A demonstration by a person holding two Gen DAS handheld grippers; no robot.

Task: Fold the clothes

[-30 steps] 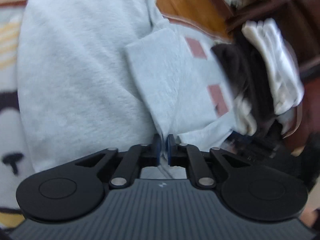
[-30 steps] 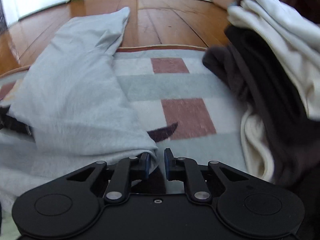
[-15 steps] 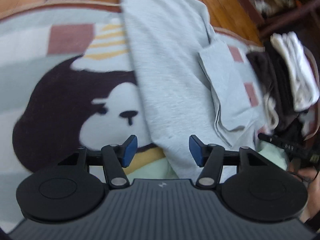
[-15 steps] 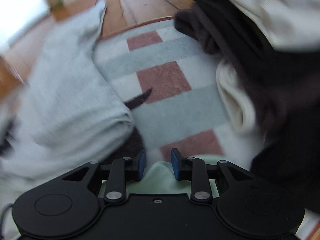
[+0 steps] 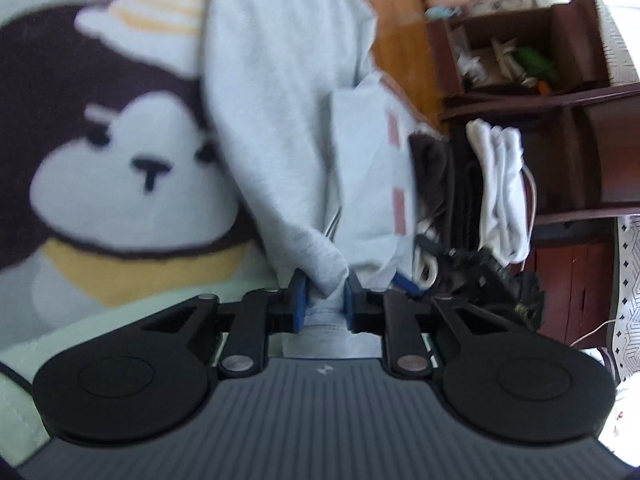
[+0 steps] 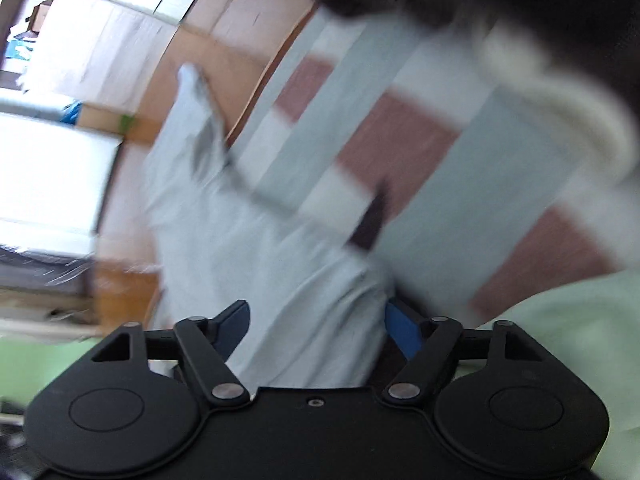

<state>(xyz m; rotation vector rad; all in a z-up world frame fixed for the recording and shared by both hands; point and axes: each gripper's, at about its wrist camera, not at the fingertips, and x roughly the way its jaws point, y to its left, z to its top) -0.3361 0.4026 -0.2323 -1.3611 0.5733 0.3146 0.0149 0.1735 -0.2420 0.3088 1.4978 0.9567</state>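
A light grey sweatshirt (image 5: pixel 280 120) lies stretched over a rug with a cartoon animal on it (image 5: pixel 120 160). My left gripper (image 5: pixel 323 300) is at the garment's near edge, its jaws closing. A bunched fold of the grey cloth is pinched between the blue pads (image 5: pixel 298 300). In the blurred, tilted right wrist view, my right gripper (image 6: pixel 318 324) has its jaws spread wide and still opening. The grey sweatshirt (image 6: pixel 260 260) runs loosely between them, and neither pad presses on it.
A stack of folded clothes, dark brown (image 5: pixel 432 172) and white (image 5: pixel 500 184), sits at the rug's right side before a dark wooden shelf (image 5: pixel 560 80). Wooden floor (image 5: pixel 396 52) lies beyond the rug. Dark and cream clothes (image 6: pixel 560 92) fill the right wrist view's upper right.
The left jaws went from shut to wide open, then closed on a fold of the grey sweatshirt. The right gripper rolled, opened wide, and grey cloth now lies between its jaws.
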